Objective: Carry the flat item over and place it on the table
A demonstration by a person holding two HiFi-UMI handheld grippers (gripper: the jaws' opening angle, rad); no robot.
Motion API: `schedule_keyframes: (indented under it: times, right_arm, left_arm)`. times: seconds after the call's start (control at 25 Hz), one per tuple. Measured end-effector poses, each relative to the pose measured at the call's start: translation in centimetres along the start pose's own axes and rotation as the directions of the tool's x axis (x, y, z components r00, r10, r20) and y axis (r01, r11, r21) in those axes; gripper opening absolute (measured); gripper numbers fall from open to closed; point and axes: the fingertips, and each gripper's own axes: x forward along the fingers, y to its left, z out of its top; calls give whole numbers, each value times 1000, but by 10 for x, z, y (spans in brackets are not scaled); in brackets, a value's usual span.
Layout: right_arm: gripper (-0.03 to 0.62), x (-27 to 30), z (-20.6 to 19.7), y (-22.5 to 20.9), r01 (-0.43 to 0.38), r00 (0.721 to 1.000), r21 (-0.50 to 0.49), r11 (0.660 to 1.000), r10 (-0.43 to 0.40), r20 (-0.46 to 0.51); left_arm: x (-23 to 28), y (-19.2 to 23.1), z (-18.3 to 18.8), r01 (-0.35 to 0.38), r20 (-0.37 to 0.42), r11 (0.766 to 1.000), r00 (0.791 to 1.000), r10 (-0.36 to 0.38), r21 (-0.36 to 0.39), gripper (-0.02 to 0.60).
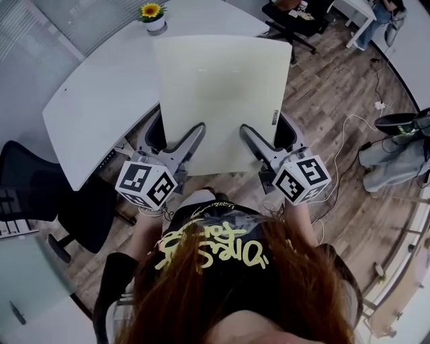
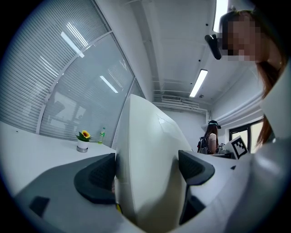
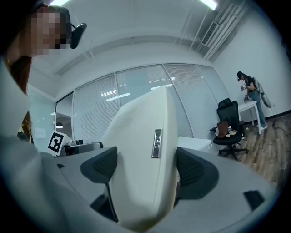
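Observation:
A large flat cream-white panel is held level in front of me, over the near edge of the curved white table. My left gripper is shut on the panel's near left edge. My right gripper is shut on its near right edge. In the left gripper view the panel stands edge-on between the dark pads. The right gripper view shows the panel clamped the same way, with a small silver tag on its edge.
A small pot with a yellow flower stands at the table's far end. A black office chair is at my left; another chair stands further back. Cables lie on the wooden floor at right. Another person stands by a far desk.

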Motion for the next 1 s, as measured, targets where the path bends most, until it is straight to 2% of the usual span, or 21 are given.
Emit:
schedule_keyframes:
  times: [0.52, 0.76, 1.0]
  right_arm:
    - [391, 0, 2, -9, 11, 1000, 12, 1000, -11, 3]
    - [391, 3, 1, -11, 4, 1000, 7, 1000, -4, -7]
    - [391, 17, -2, -15, 11, 1000, 10, 1000, -11, -10]
  left_arm:
    - [10, -3, 2, 8, -5, 1000, 1000, -7, 19, 433]
    - [11, 0, -4, -9, -8, 1000, 1000, 9, -14, 433]
    - [19, 13, -6, -6, -6, 1000, 1000, 6, -13, 433]
